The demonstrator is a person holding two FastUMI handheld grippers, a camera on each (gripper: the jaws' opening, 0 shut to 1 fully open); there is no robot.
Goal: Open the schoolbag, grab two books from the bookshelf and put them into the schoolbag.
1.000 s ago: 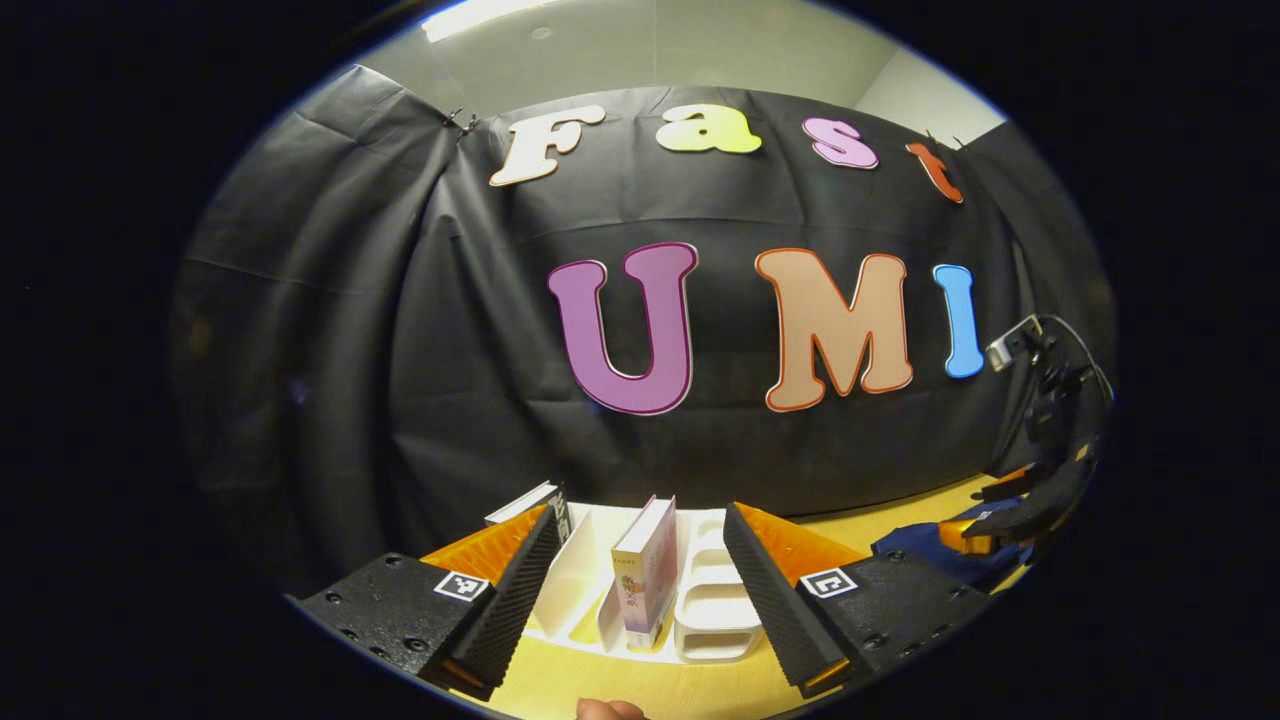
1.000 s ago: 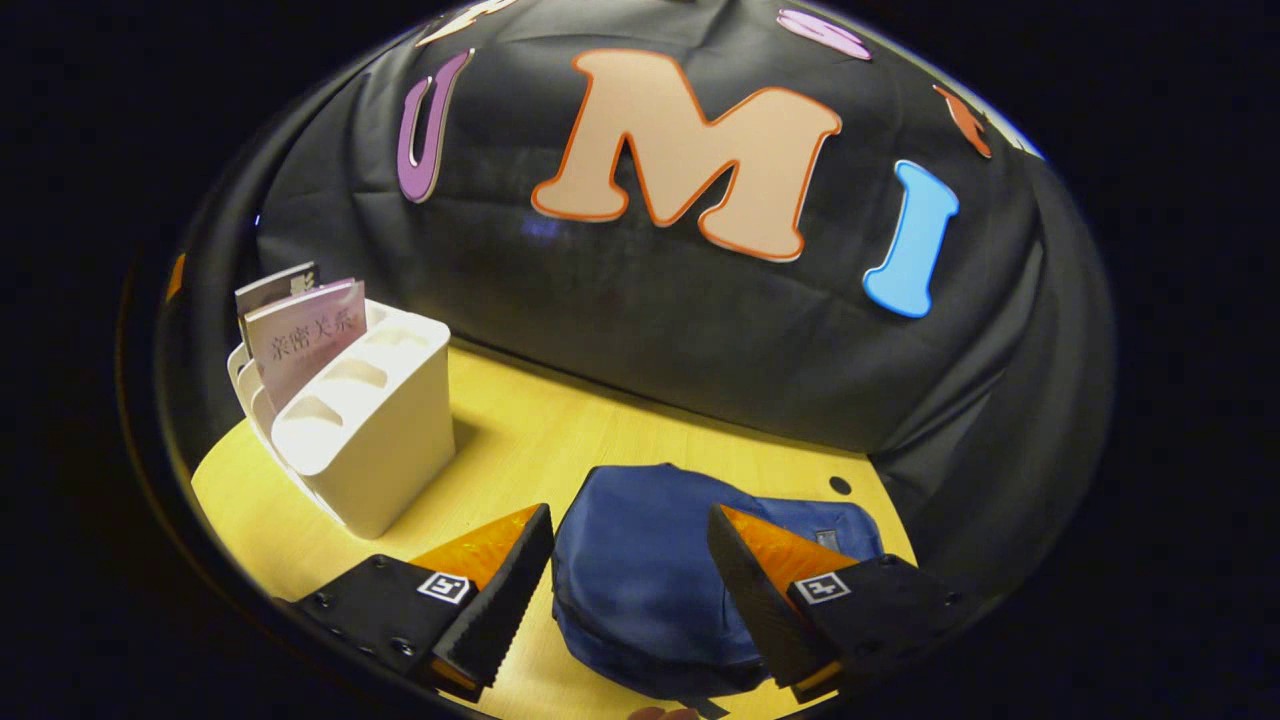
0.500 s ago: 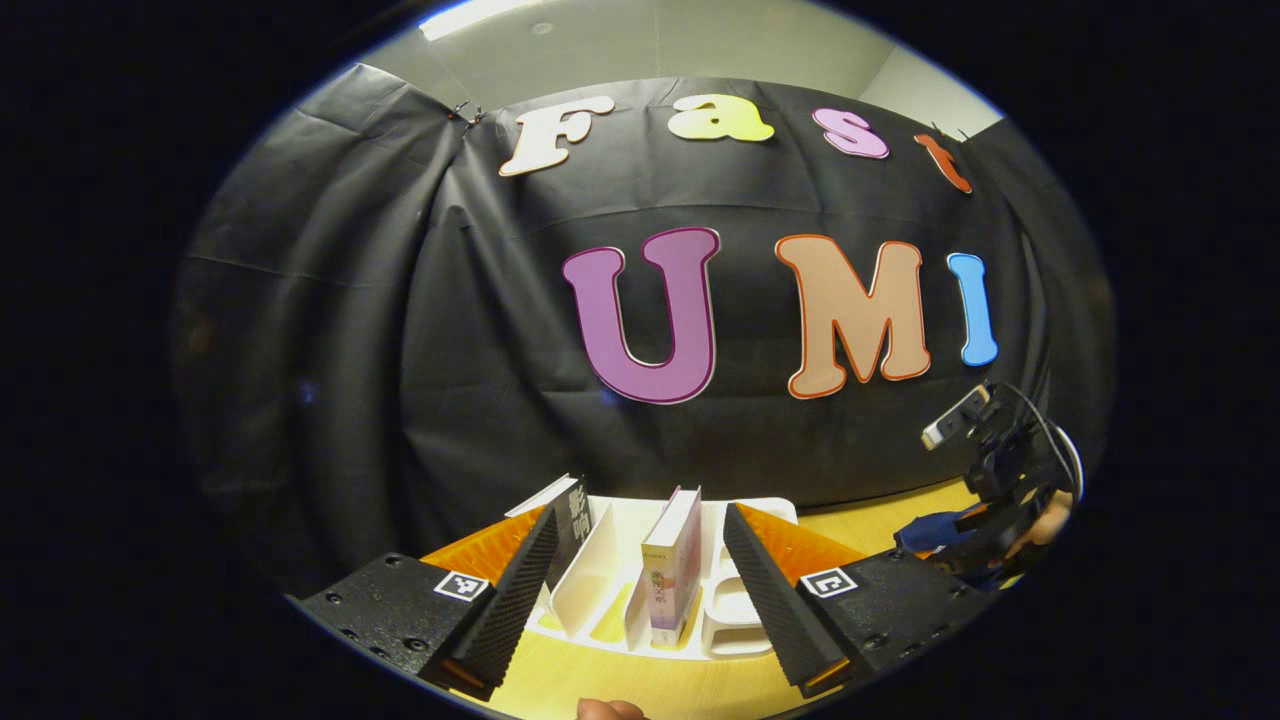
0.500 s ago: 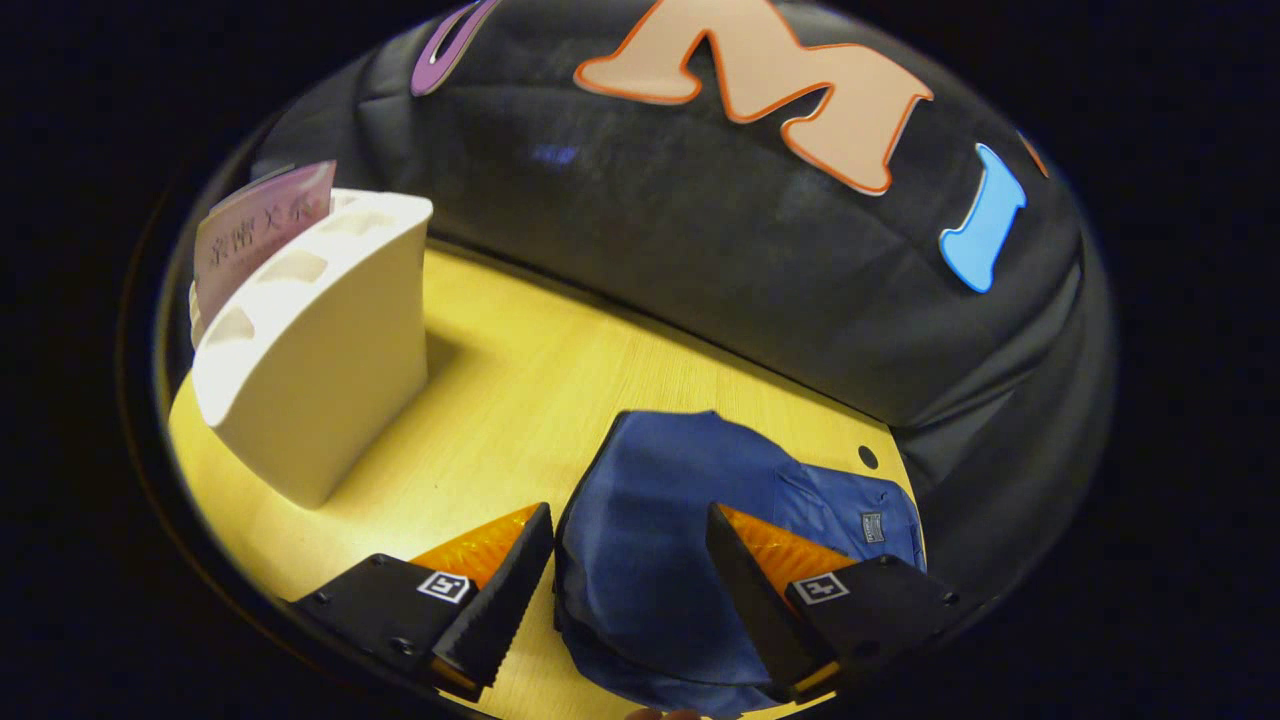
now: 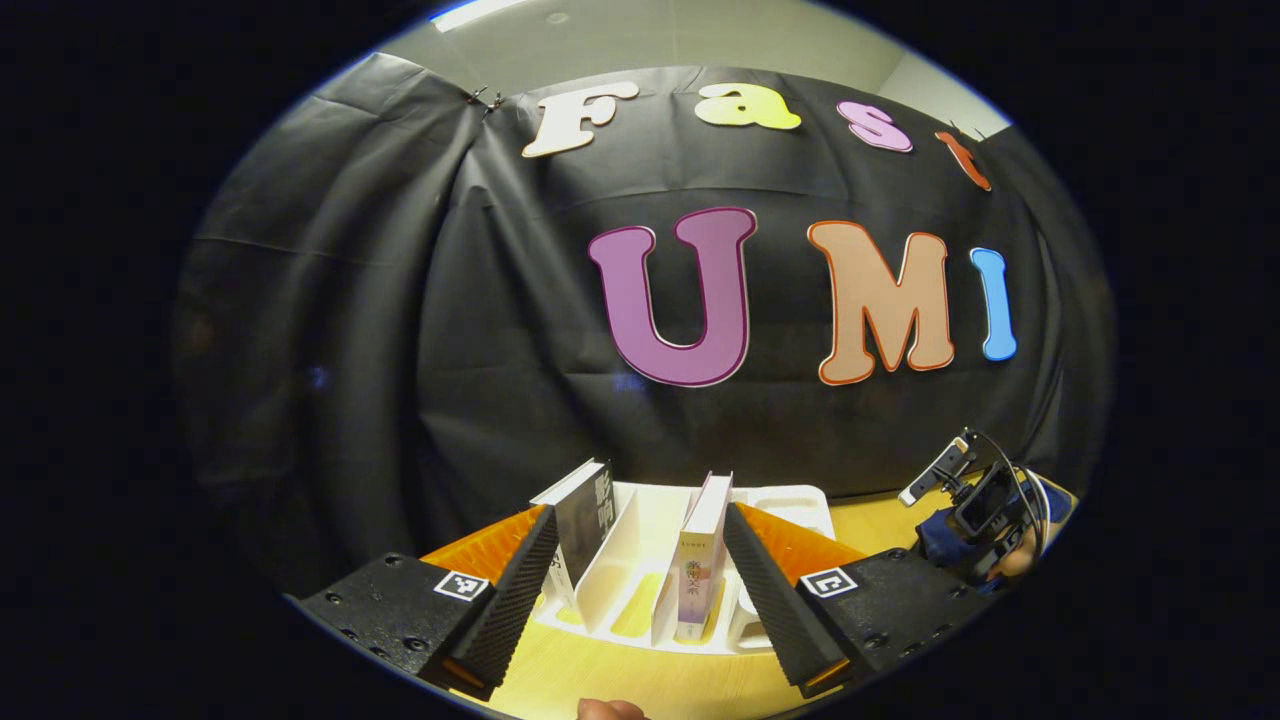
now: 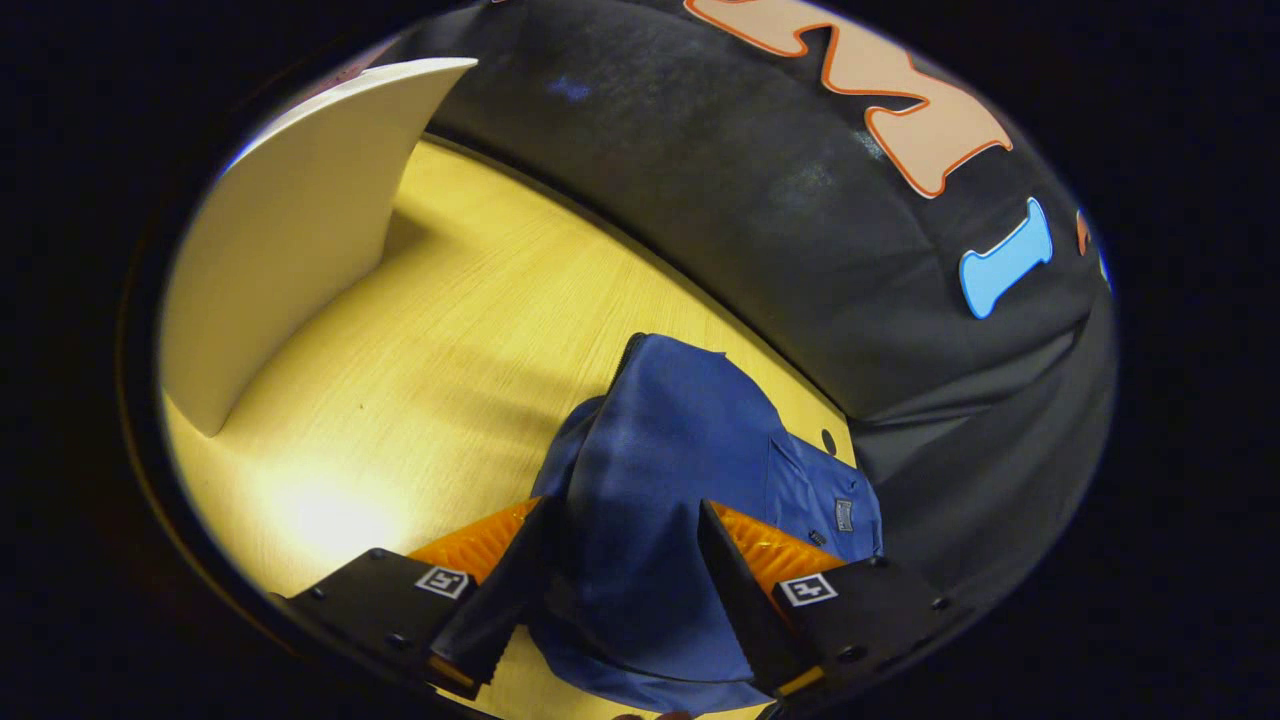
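At lower centre of the left gripper view, two upright books (image 5: pixel 700 545) are held in the slotted white plastic bookshelf (image 5: pixel 640 560), framed by the spread left hand-held gripper (image 5: pixel 640 585). In the right gripper view, bare yellow wooden worktop (image 6: pixel 440 340) lies at centre left; the blue fabric schoolbag (image 6: pixel 670 480) is straddled by the spread right hand-held gripper (image 6: pixel 620 580).

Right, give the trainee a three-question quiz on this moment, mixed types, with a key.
1. True or false: the left gripper is shut on a book.
2. How many books stand in the white bookshelf? A) one B) two C) four
3. What lies between the right gripper's open fingers?

Key
1. False: it is open, with the pale book seen between its fingers, untouched. The dark book stands further left.
2. B
3. The blue schoolbag, on the wooden table.
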